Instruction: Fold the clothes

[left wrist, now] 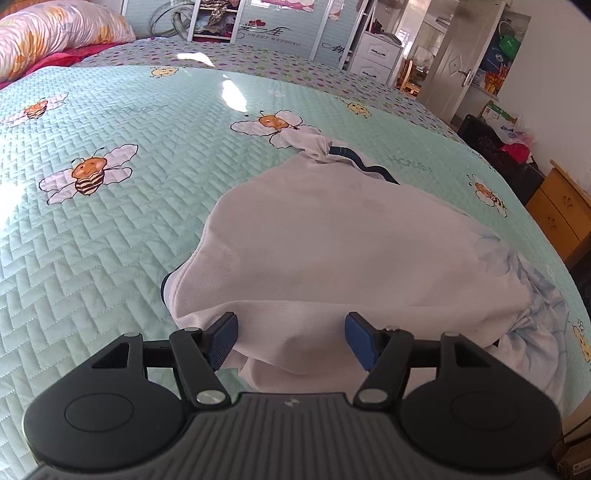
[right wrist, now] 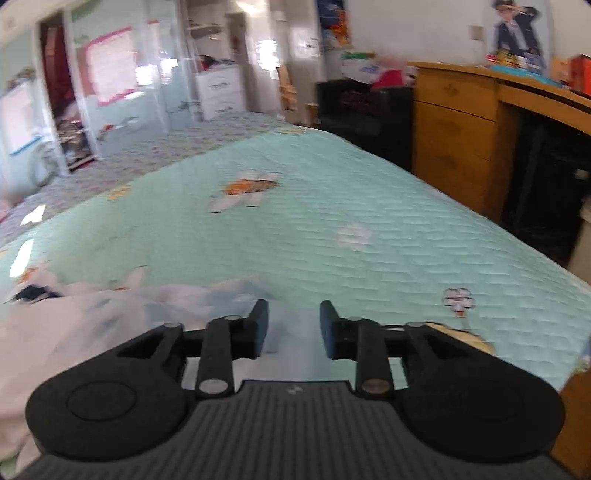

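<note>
Now, nearest to view, the left gripper (left wrist: 290, 341) hangs just over the near edge of a white shirt (left wrist: 332, 251), its blue pads spread wide with cloth bulging between them but not pinched. The right gripper (right wrist: 293, 326) sits off to the shirt's right side, jaws partly spread and holding nothing; the white cloth trails away to its left, and its view is smeared with motion. By my reading, the fold is at the stage of taking hold: the shirt lies rumpled and half gathered, so the next move calls for each gripper to settle on an edge or corner and close on the fabric before lifting it over.

Beyond the left gripper, the shirt's dark-trimmed collar (left wrist: 369, 166) points away across the bed (left wrist: 110, 229), which wears a quilted mint bedspread printed with cartoon bees. Farther off are a flowered pillow (left wrist: 55, 33), mirrored wardrobe doors (left wrist: 266, 26), a wooden cabinet (right wrist: 454, 122) and an open doorway.
</note>
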`<state>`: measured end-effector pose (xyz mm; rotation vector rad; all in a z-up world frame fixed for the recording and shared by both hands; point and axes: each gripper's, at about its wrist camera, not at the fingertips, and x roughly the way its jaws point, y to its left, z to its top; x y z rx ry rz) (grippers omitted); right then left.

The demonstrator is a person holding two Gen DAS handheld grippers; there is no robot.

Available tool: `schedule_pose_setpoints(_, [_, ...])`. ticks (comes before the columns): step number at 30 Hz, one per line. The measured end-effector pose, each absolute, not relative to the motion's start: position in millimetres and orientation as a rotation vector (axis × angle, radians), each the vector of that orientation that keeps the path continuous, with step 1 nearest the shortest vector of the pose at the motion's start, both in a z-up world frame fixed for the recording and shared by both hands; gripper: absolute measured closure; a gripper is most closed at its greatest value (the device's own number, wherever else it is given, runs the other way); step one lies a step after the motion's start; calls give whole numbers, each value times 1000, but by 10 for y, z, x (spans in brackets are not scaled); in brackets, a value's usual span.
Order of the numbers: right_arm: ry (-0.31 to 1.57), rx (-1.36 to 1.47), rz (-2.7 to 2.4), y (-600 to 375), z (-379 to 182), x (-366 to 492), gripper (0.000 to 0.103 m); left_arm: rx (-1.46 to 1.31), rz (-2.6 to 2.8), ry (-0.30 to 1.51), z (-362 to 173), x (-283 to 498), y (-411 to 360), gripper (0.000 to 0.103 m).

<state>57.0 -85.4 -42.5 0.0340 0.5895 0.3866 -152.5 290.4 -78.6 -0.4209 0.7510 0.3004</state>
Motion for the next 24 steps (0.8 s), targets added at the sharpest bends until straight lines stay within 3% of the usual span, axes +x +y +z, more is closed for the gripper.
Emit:
schedule_pose_setpoints(2, [523, -90, 578, -398, -379, 284, 38, -439, 302, 771, -818, -1501, 2927, 36])
schedule_pose_setpoints(7, [318, -518, 988, 727, -465, -577, 24, -563, 324, 774, -995, -1512, 3074, 38])
schedule_pose_setpoints(8, [278, -596, 1044, 911, -512, -743, 24, -599, 329, 776, -1037, -1511, 3122, 39])
schedule_pose_setpoints(13, [141, -879, 1240, 1619, -731, -1350, 23, -671, 343, 751, -1054, -1545, 3233, 66])
schedule_pose_setpoints(15, [94, -974, 1280, 1789, -837, -1481, 23, -690, 306, 731, -1035, -1565, 3259, 83])
schedule_pose_setpoints(22, [-45, -1133, 1333, 1983, -991, -1740, 25, -779, 172, 588, -884, -1669, 3382, 83])
schedule_pose_setpoints(24, [-19, -1122, 1327, 2046, -974, -1689, 40, -800, 170, 544, -830, -1719, 3430, 83])
